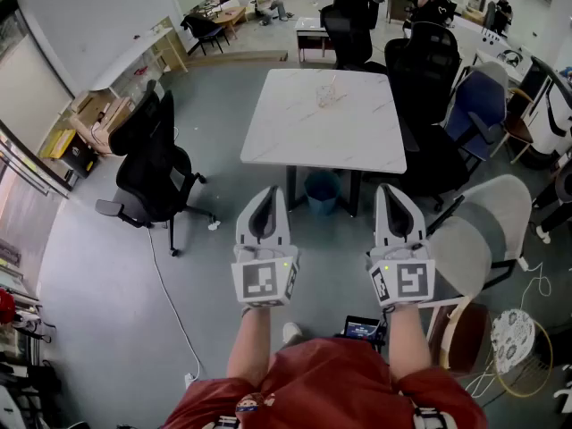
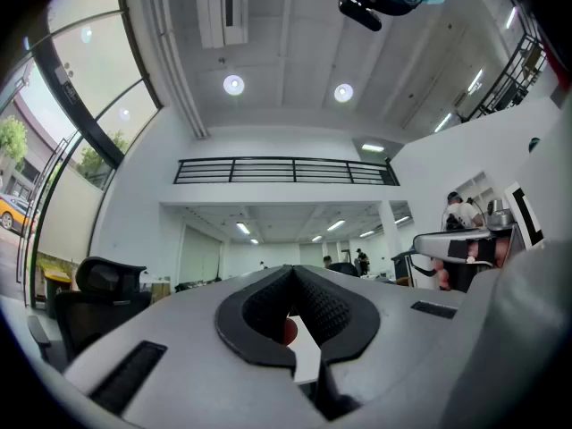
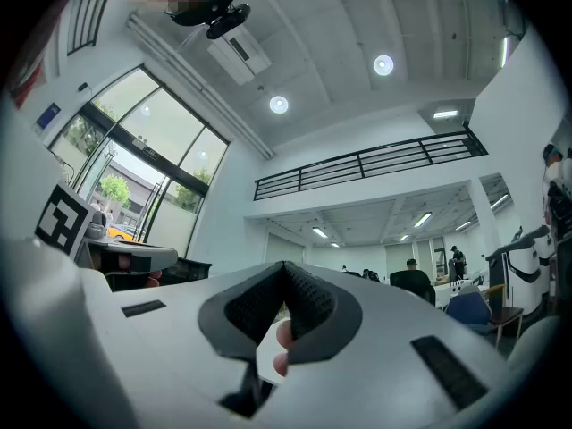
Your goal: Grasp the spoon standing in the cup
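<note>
Out in front of us in the head view, the left tool (image 1: pixel 271 195) and the right tool (image 1: pixel 391 193) are held side by side above the grey floor (image 1: pixel 116 311). Each has its two jaws brought together tip to tip with nothing in them. Each carries a cube of black-and-white square markers (image 1: pixel 262 280), which are patterns rather than letters we can read. Well beyond both tools stands the white, marble-look counter (image 1: pixel 295 141). On its far half sits the cup (image 1: pixel 328 94), small and clear; the spoon cannot be told apart from it at this size. A black office chair (image 1: pixel 152 164) stands left of the counter, and a blue bin (image 1: pixel 322 190) stands beneath it.

In the left gripper view, the left tool (image 2: pixel 291 271) shows its dark ribbed pads meeting at the tip and gripping nothing, against a high hall with a railed balcony (image 2: pixel 286 170).

In the right gripper view, the right tool (image 3: pixel 284 266) is likewise fully closed and empty, and a square marker (image 3: pixel 61 223) shows at the left edge.
</note>
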Demonstrator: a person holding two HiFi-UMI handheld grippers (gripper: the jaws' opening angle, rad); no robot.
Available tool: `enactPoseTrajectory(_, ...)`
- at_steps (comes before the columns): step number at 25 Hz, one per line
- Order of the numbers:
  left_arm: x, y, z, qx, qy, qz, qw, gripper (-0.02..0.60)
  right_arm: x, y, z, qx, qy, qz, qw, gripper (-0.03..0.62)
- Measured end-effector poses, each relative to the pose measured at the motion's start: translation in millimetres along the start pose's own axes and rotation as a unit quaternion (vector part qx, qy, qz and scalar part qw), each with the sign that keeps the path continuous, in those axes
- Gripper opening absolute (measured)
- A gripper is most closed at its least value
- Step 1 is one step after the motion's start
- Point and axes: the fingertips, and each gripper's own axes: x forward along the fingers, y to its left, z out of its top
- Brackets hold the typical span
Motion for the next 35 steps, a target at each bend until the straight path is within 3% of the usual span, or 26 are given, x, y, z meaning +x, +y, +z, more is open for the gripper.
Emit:
enactPoseTrajectory(22, 0, -34, 4, 0.029, -0.009, 0.0, 0.9995, 0.009, -14, -29, -8, 0.028, -0.008, -0.009, 1.0, 0.012)
enactPoseTrajectory(31, 11, -74, 10, 0.013, -0.022, -0.007, 0.9996, 0.009, -31, -61, -17, 0.04, -0.004, -0.013, 0.999, 0.012)
enactPoseTrajectory(35, 18, -95, 2, 0.028, -0.007, -0.013, 0.9995, 0.009, -38, -81, -22, 0.044, -0.003, -0.013, 0.999, 0.012)
